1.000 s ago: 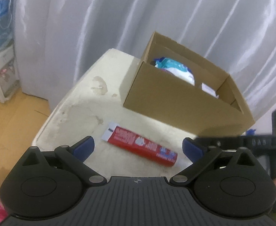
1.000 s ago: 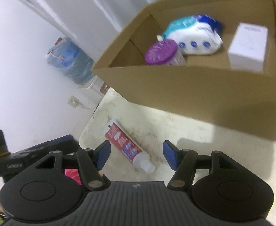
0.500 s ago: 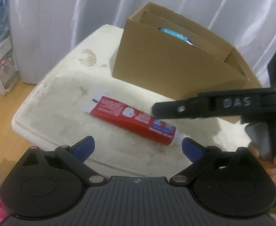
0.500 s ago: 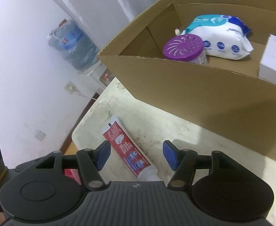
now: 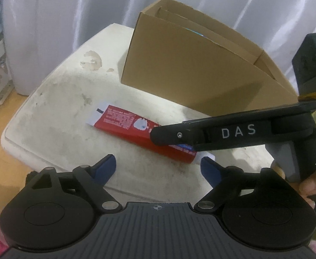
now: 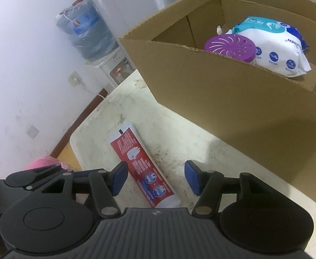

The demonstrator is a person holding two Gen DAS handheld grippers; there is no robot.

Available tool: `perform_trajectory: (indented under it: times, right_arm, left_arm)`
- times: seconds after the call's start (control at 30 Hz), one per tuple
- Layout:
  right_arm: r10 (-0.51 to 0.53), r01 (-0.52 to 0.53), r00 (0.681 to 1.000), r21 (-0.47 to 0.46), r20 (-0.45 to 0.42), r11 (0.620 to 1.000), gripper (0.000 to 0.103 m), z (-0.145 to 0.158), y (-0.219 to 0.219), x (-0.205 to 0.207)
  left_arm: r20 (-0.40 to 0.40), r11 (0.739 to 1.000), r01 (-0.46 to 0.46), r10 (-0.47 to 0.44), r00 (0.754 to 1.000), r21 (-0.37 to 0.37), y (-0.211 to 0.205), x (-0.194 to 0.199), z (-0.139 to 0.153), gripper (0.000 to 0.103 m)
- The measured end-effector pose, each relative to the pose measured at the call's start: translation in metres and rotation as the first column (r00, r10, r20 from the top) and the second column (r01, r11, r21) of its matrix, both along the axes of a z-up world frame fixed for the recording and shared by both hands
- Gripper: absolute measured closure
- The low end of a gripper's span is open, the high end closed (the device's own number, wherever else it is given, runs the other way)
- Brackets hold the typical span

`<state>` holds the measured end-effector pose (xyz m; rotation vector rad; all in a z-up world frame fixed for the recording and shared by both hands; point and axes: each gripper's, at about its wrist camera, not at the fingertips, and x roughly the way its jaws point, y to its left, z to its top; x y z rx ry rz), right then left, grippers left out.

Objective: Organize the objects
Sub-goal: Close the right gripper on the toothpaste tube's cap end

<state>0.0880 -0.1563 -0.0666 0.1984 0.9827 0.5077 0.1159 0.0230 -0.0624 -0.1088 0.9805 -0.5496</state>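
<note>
Low in the right wrist frame, the right gripper [image 6: 155, 176] spreads its fingers wide astride the toothpaste tube [image 6: 141, 166] lying flat on the surface [image 6: 179, 138], ready to pinch and carry it to the cardboard box [image 6: 233, 99], while the left gripper [image 5: 158, 167] idles open nearby.

Toothpaste tube [image 6: 141, 164]: red body with white print, white crimped end, blue-and-white graphics toward the cap end; it lies on an off-white table [image 5: 56, 99] mottled with brown and grey stains. Cardboard box [image 6: 233, 99]: plain tan, holding a purple lid [image 6: 230, 46] with a radial slot pattern and a white wipes pack [image 6: 281, 49] with teal and dark blue top and blue round marks. Both the left gripper [image 5: 158, 168] and the right gripper [image 6: 155, 177] are black with blue fingertip pads; the right one's side carries white lettering "DAS".
</note>
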Motion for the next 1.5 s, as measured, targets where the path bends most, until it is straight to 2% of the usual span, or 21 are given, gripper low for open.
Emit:
perform_trajectory:
  times: [0.1, 0.4, 0.63, 0.93, 1.03, 1.17, 1.37, 1.5]
  right_arm:
    - [0.004, -0.004, 1.0, 0.021, -0.017, 1.0, 0.063, -0.001, -0.002, -0.003]
    - [-0.01, 0.017, 0.997, 0.095, -0.072, 0.995, 0.073, -0.005, -0.013, -0.019]
    - [-0.029, 0.042, 0.994, 0.121, -0.107, 0.992, 0.073, -0.007, -0.019, -0.039]
    - [-0.031, 0.06, 0.984, 0.159, -0.173, 0.985, 0.072, -0.009, -0.028, -0.048]
    - [-0.054, 0.075, 0.988, 0.137, -0.147, 0.988, 0.069, -0.003, -0.026, -0.043]
    - [-0.045, 0.053, 0.995, 0.086, -0.091, 0.995, 0.06, 0.002, -0.016, -0.032]
    - [0.016, -0.016, 1.0, -0.075, 0.0, 0.997, 0.061, 0.003, 0.01, -0.035]
    - [0.014, -0.014, 1.0, -0.061, -0.006, 0.998, 0.071, 0.0, 0.009, -0.043]
  left_arm:
    - [-0.025, 0.999, 0.006, -0.007, 1.0, -0.045, 0.006, -0.001, -0.001, 0.018]
    - [-0.109, 0.982, 0.044, -0.065, 0.992, -0.182, 0.013, -0.009, -0.005, 0.029]
    - [-0.113, 0.982, 0.083, -0.103, 0.988, -0.167, 0.007, -0.016, -0.004, 0.034]
    - [-0.114, 0.981, 0.13, -0.147, 0.983, -0.144, -0.003, -0.019, -0.008, 0.035]
    - [-0.118, 0.981, 0.135, -0.152, 0.981, -0.14, -0.003, -0.019, -0.009, 0.035]
    - [-0.129, 0.981, 0.139, -0.157, 0.979, -0.138, -0.004, -0.019, -0.011, 0.035]
    - [-0.143, 0.979, 0.144, -0.165, 0.976, -0.146, -0.005, -0.017, -0.012, 0.033]
    - [-0.16, 0.976, 0.143, -0.169, 0.972, -0.163, -0.005, -0.018, -0.014, 0.029]
